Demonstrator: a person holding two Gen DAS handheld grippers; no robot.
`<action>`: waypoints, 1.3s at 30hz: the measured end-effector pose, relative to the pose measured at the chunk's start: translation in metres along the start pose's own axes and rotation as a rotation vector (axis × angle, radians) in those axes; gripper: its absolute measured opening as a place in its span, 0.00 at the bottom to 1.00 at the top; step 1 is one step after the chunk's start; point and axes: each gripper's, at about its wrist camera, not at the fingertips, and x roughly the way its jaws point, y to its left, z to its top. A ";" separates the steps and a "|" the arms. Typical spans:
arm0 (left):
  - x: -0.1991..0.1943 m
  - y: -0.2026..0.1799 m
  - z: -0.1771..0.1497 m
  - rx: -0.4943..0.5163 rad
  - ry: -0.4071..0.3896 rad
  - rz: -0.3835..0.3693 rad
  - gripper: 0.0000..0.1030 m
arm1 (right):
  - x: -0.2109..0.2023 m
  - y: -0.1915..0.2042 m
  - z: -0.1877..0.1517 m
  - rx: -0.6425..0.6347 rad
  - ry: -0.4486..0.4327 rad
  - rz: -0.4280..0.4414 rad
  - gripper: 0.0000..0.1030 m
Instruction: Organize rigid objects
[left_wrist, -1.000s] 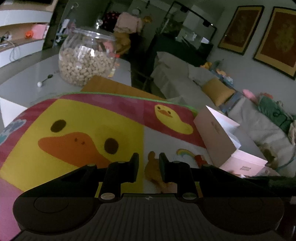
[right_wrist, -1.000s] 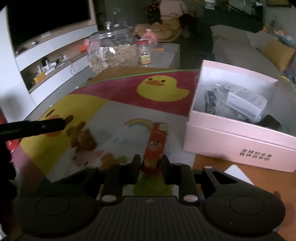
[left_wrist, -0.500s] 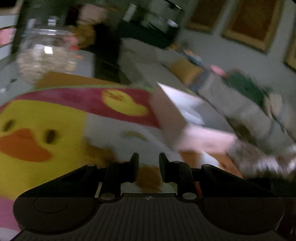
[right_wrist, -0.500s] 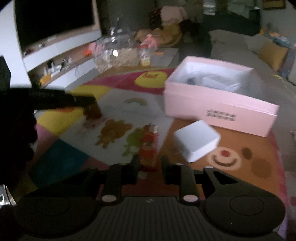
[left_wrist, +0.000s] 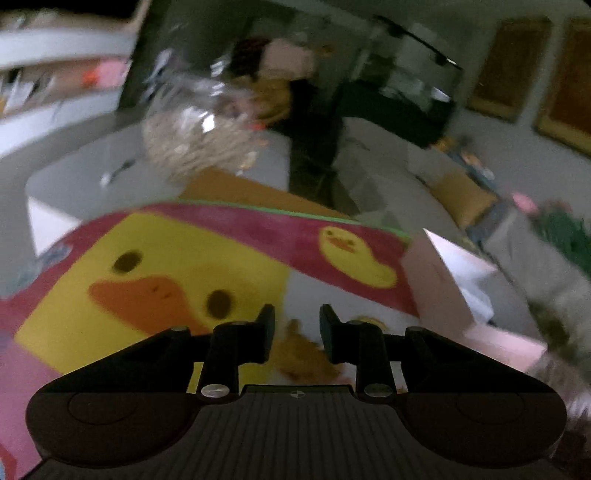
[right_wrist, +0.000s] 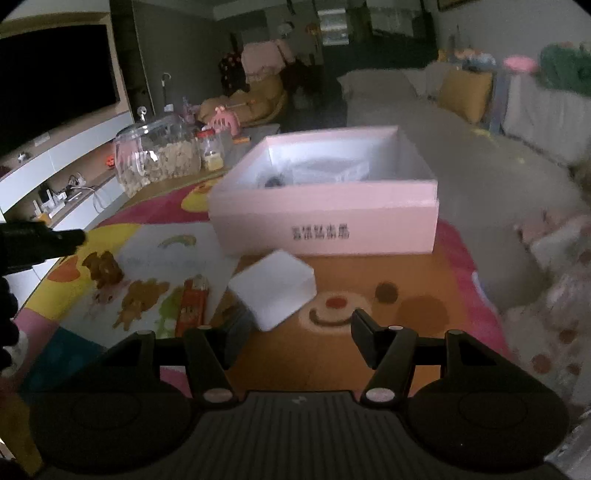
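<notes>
An open pink cardboard box (right_wrist: 325, 218) with bagged items inside stands on the cartoon play mat (right_wrist: 369, 306). Just in front of it lies a small white box (right_wrist: 275, 291). A red packet (right_wrist: 192, 306) lies to its left. My right gripper (right_wrist: 297, 328) hovers low over the mat; its jaws are opening, with nothing pressed between them and the white box just ahead. My left gripper (left_wrist: 297, 321) is almost shut, its jaws barely parting and empty, over the duck picture (left_wrist: 155, 288). Its tip also shows at the left edge of the right wrist view (right_wrist: 55, 240).
A big glass jar of snacks (right_wrist: 159, 162) and a small jar (right_wrist: 212, 151) stand at the mat's far edge. A TV wall with shelves (right_wrist: 55, 177) is at the left. A sofa with a yellow cushion (right_wrist: 465, 92) is behind the box. The box's corner (left_wrist: 439, 291) shows at right in the blurred left wrist view.
My right gripper swung right, away from the red packet, towards the white box, and its jaws spread wide. The left wrist view swung right, then back over the duck; its jaws stayed nearly shut.
</notes>
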 end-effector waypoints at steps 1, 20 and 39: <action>0.002 0.003 -0.001 -0.012 0.010 -0.005 0.28 | 0.003 -0.001 -0.001 0.004 0.006 -0.003 0.60; 0.051 -0.066 -0.036 0.311 0.154 -0.185 0.37 | 0.003 0.015 -0.006 -0.080 0.012 -0.033 0.75; 0.033 -0.082 -0.059 0.445 0.196 -0.288 0.38 | -0.008 0.030 -0.008 -0.155 -0.040 0.127 0.49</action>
